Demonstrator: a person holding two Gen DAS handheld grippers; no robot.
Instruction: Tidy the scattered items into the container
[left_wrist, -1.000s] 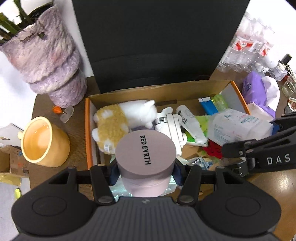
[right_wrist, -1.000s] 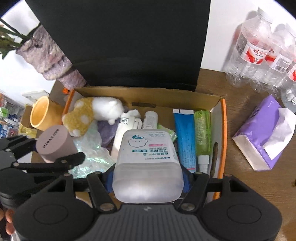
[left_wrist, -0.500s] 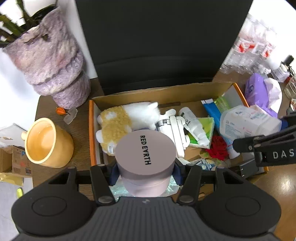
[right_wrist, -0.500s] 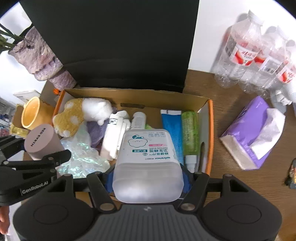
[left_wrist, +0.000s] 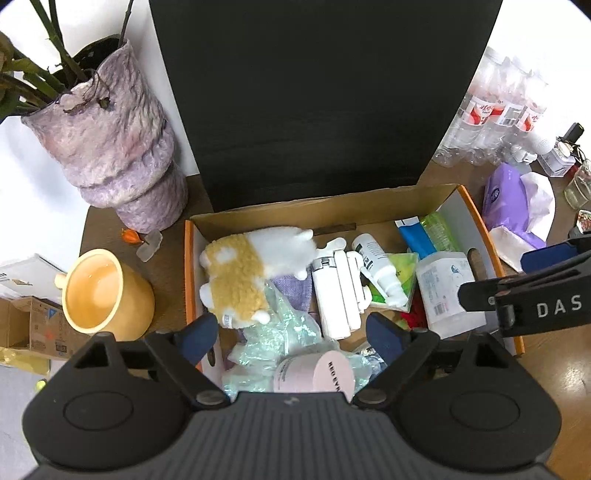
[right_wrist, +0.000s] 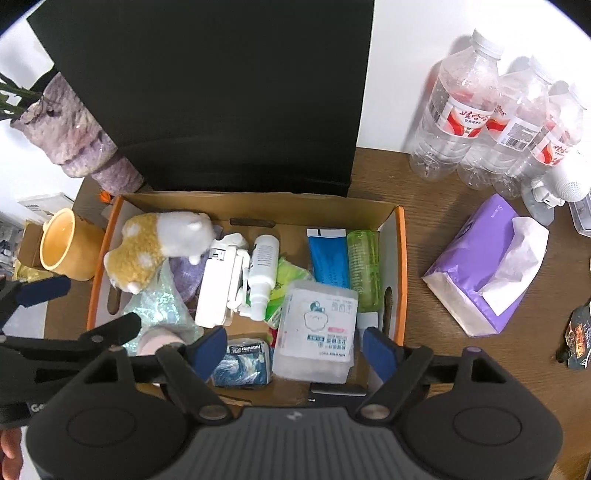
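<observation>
A cardboard box (right_wrist: 400, 236) sits on the brown tabletop (right_wrist: 424, 206), its long axis running left to right. The cotton-bud pack (right_wrist: 317, 328) lies flat inside at the near right, lengthwise toward the back wall, below the right gripper (right_wrist: 295, 350), whose jaws are opening clear of it. The pink jar (left_wrist: 317, 373) lies tipped on crinkled film under the left gripper (left_wrist: 291, 332), jaws opening too. Only the right view shows the blue printed packet (right_wrist: 243, 363).

Wooden table (right_wrist: 424, 229) carries cardboard box (right_wrist: 400, 258), mug (left_wrist: 107, 295), vase (left_wrist: 122, 147), tissues (right_wrist: 476, 266), bottles (right_wrist: 458, 107).
</observation>
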